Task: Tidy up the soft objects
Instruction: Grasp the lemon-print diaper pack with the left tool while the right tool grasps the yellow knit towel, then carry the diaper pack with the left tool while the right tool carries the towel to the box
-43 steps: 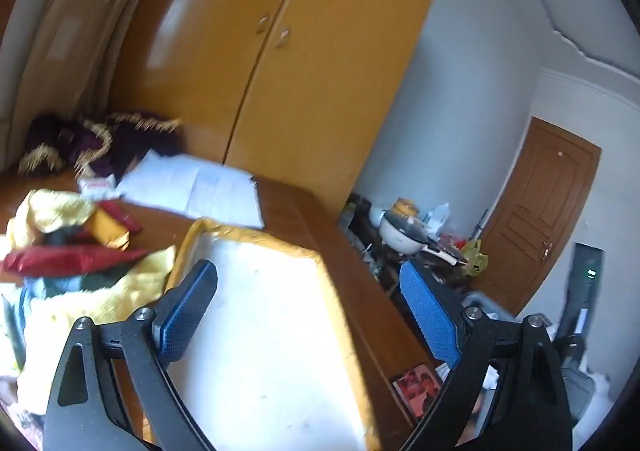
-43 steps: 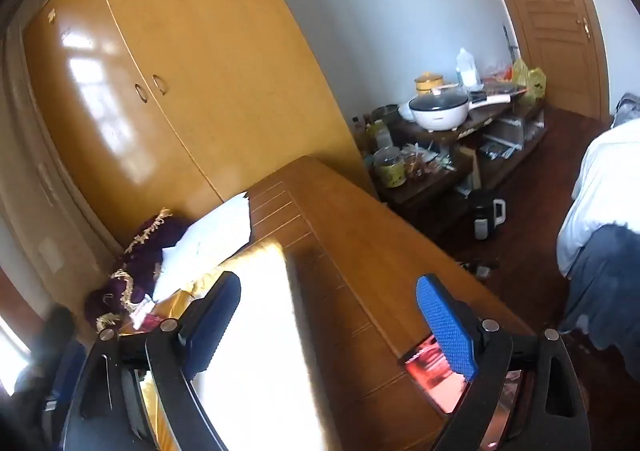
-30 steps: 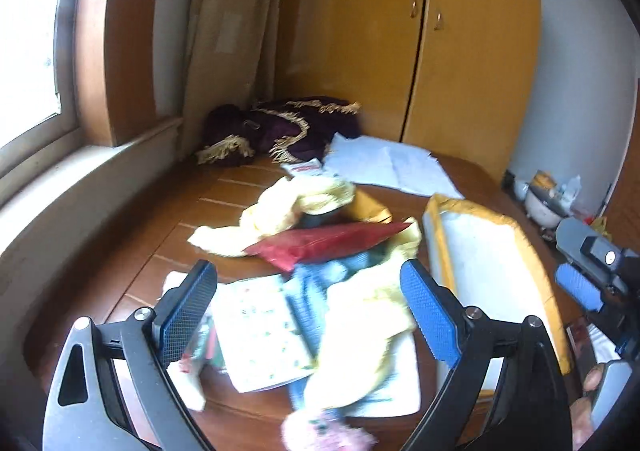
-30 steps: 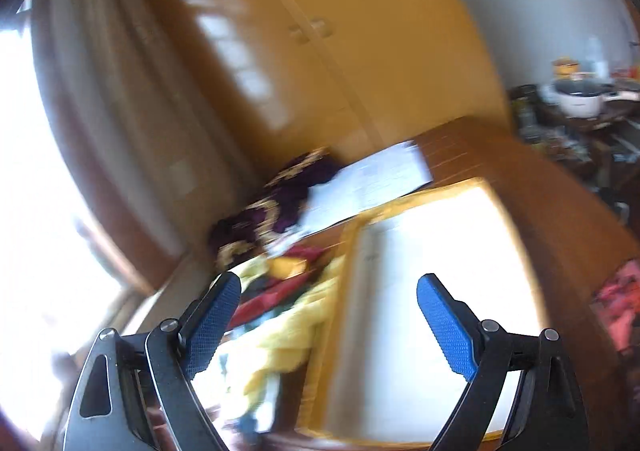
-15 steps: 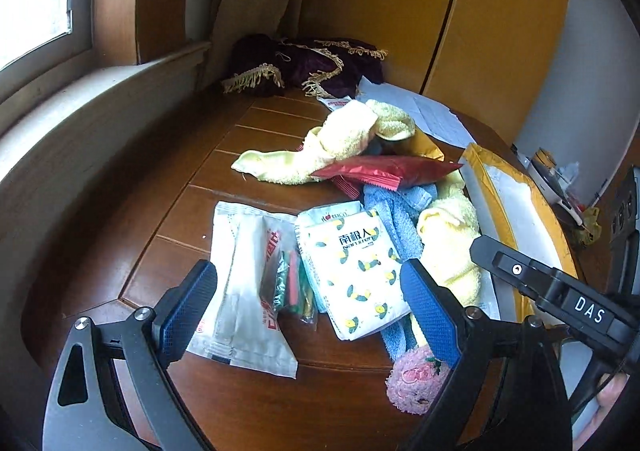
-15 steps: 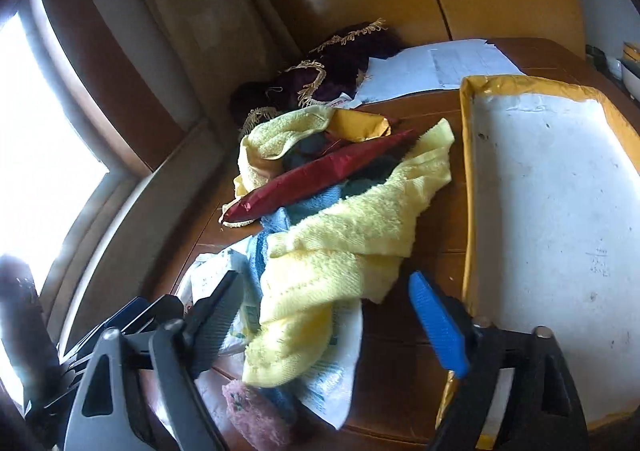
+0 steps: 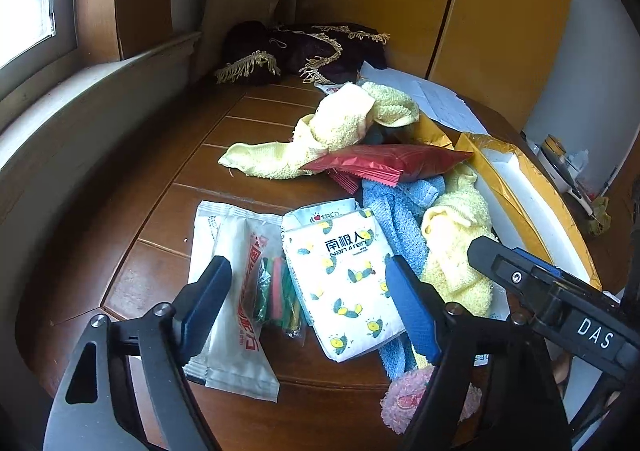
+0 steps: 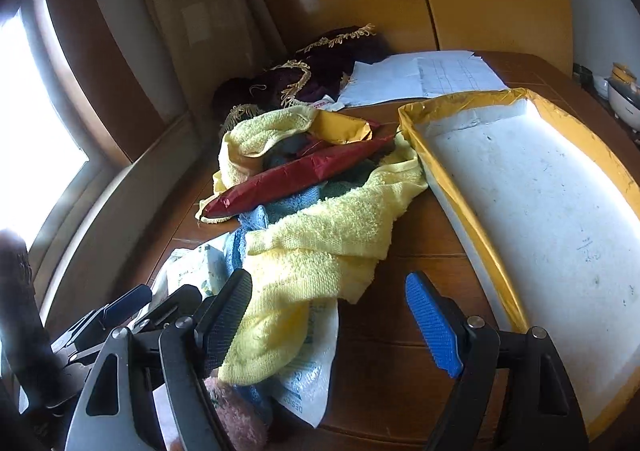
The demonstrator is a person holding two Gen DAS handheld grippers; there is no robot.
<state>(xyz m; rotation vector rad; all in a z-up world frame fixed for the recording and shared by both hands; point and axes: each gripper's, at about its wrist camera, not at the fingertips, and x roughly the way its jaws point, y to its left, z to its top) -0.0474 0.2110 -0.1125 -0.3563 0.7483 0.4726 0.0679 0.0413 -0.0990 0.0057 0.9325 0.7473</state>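
L tool point(image 7: 308, 307) was seen low-centre of the left-wrist frame, jaws closing but still wide, nothing clamped; the white lemon-print pack point(image 7: 346, 283) and the striped sachet point(image 7: 276, 291) lay between and beyond the pads, not pressed. R tool point(image 8: 328, 319) sat low-centre of its own frame, jaws apart, empty, w/ the yellow towel point(image 8: 320, 247) under and past the left pad, untouched as far as could be told.

Outward from the tools: blue cloth point(image 7: 404, 211) was tucked beneath the towel at mid-frame; red foil pack point(image 7: 384, 163) lay across the heap; a 2nd yellow towel point(image 7: 332, 131) was bunched further up; pink fluffy item point(image 7: 404, 395) at the lower edge, partly hidden by the L tool's arm. The yellow-rimmed white tray point(image 8: 480, 211) filled the right of the right-wrist frame, just beside the heap, nothing in it. All rested on the wooden tabletop point(image 7: 168, 191).

Judged step: 1st pick from the pile. It would be done best if one item were taken per tool. The towel should be pinched at a raised fold, not flat, so the blue cloth isn't dragged along. The L tool's closing should be centred on a single pack, since two lay in the gap. The foil pack on top was likely to slide if the towels were pulled first.
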